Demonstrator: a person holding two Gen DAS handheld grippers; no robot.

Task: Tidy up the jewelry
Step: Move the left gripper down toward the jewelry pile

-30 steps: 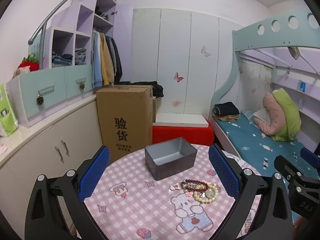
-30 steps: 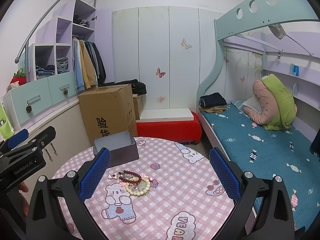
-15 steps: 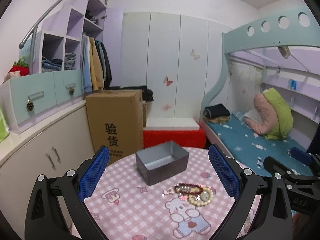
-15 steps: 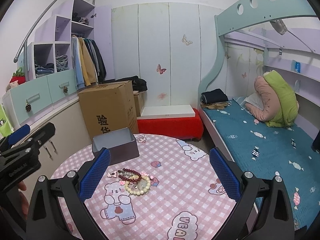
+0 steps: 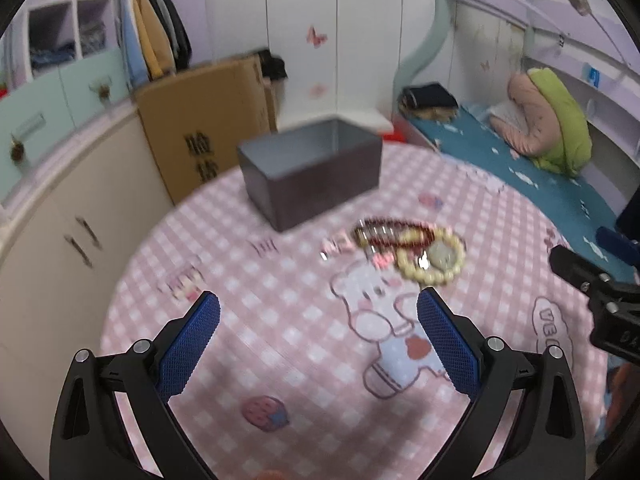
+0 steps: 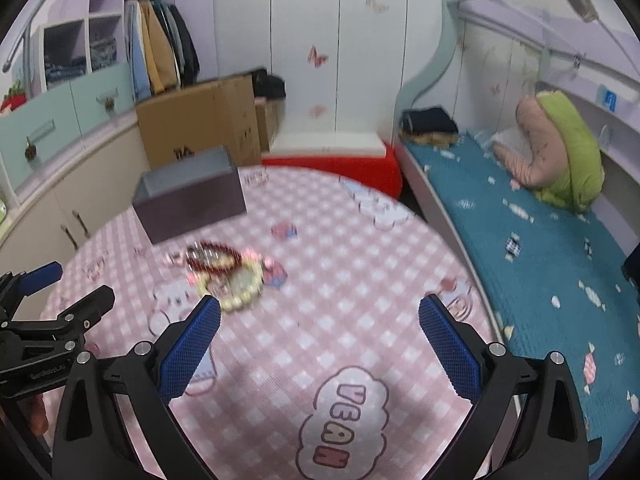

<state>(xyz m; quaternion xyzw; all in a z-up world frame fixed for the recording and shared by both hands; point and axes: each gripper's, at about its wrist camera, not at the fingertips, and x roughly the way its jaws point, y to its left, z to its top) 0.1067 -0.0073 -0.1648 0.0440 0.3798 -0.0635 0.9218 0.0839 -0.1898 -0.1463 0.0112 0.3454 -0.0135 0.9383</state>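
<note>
I am holding my left gripper (image 5: 318, 312) wide open and empty above the pink checked tablecloth (image 5: 304, 360), pointing it toward the jewelry so the spread fingers can drop over a piece. My right gripper (image 6: 319, 314) is spread just as wide with nothing in it, hovering over the cloth to the right of the pile. The jewelry is lying in a small heap near the middle of the table: a dark red bead bracelet (image 5: 394, 232) overlapping a cream bead bracelet (image 5: 434, 264), with small pink pieces (image 5: 336, 245) just beside them. The grey open box (image 5: 310, 176) is sitting just behind the heap, apart from it, looking like where the pieces belong. Motion blur is hiding finer detail. Nothing is blocking my reach; the tangle itself is probably the hindrance, since lifting one bracelet may drag the other.
</note>
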